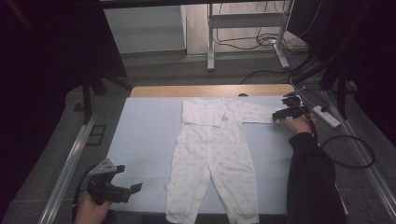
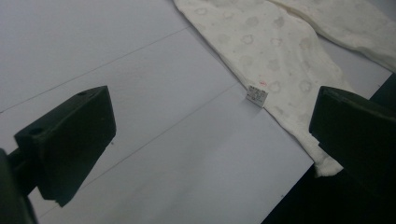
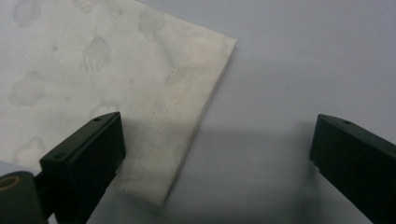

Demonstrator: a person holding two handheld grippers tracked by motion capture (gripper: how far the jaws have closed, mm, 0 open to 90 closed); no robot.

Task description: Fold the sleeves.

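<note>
A cream baby romper (image 1: 212, 154) with a faint printed pattern lay flat on the surface — legs spread toward the near edge, one sleeve folded across the chest, the other stretched out sideways.

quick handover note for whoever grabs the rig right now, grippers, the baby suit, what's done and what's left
Right hand-held gripper: open, jaws at the cuff of the outstretched sleeve, not gripping it.
Left hand-held gripper: open, over the bare mat near the table's front corner, beside the suit's leg.
Baby suit: flat, legs toward the person; one sleeve already folded across the chest.
Left: probably grip the cuff and fold that sleeve in, then fold the body.
</note>
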